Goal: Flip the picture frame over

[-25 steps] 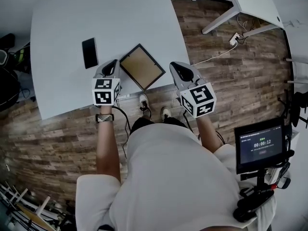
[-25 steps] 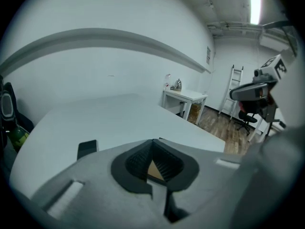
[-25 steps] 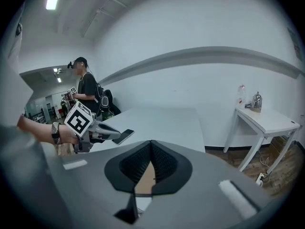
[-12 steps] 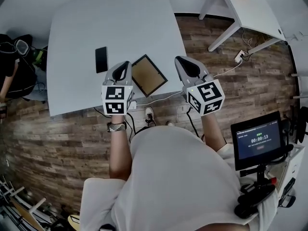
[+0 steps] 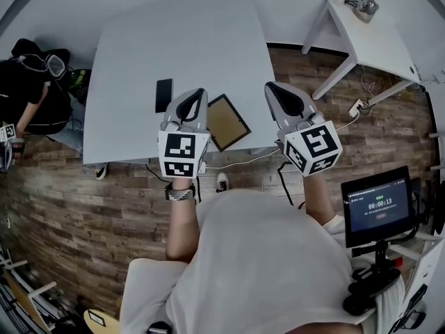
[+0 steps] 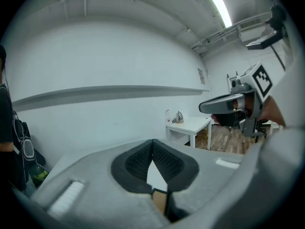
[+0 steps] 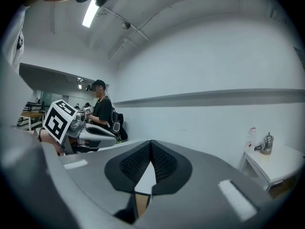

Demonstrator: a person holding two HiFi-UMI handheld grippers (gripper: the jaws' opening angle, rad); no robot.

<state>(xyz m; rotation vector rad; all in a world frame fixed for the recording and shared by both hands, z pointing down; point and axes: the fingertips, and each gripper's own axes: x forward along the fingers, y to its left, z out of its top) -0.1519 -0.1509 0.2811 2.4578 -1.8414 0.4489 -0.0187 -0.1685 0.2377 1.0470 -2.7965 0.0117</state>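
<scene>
While both forearms reach forward, left tool [image 5: 199,92] and right tool [image 5: 272,87] closed, empty, flanking picture frame [image 5: 227,122].

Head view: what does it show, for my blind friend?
A person holds the left hand-held gripper and right hand-held gripper, both shut, on either side of a picture frame lying flat on a pale table. A dark phone lies nearby.

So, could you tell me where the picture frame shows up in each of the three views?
Head view: picture frame at centre, near edge of the grey table.
Left gripper view: a sliver at bottom centre, under the jaws.
Right gripper view: the same.
Shared landmark: small white side table.
</scene>
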